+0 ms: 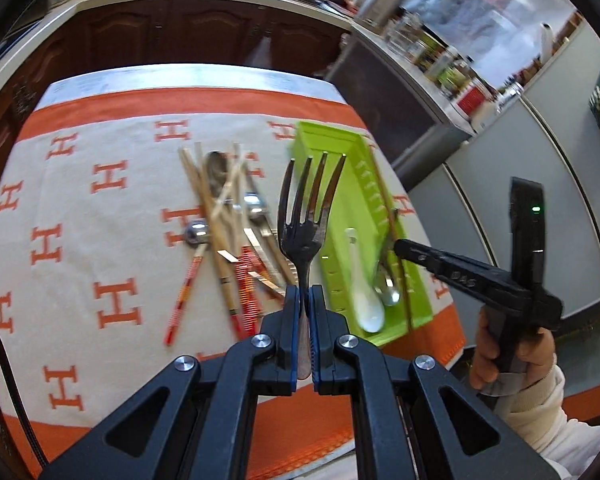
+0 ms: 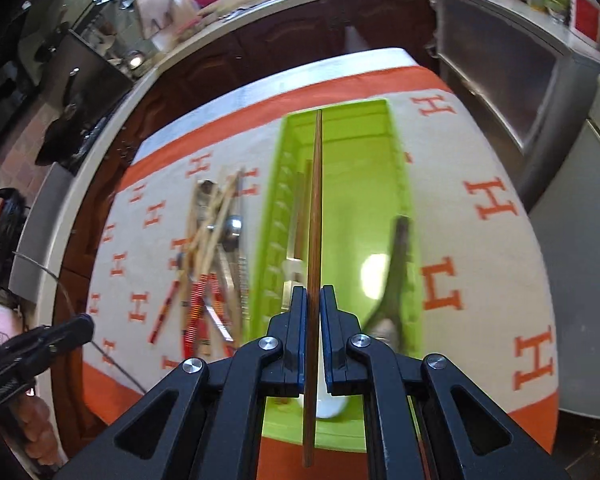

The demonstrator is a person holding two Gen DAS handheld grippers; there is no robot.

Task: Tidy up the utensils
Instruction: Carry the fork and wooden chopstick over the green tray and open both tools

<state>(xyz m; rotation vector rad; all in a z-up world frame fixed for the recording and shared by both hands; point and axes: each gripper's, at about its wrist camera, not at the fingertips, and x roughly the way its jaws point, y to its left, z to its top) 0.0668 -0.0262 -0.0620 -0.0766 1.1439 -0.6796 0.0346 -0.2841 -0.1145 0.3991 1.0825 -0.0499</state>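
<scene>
My left gripper [image 1: 305, 292] is shut on the handle of a steel fork [image 1: 310, 208], which stands tines up above the cloth beside the lime green tray [image 1: 352, 200]. My right gripper [image 2: 313, 292] is shut on a thin brown chopstick [image 2: 318, 200] that runs lengthwise over the green tray [image 2: 356, 168]. In the tray lie a white ceramic spoon [image 1: 364, 296], a metal spoon [image 1: 389, 290] and another chopstick [image 2: 300, 208]. The left wrist view shows the right gripper [image 1: 400, 247] over the tray's right wall.
A pile of chopsticks and spoons [image 1: 228, 232] lies on the beige cloth with orange H marks [image 1: 100, 200], left of the tray. Dark wooden cabinets and a counter [image 1: 204, 4] stand behind the table. A steel unit [image 2: 520, 80] is at the right.
</scene>
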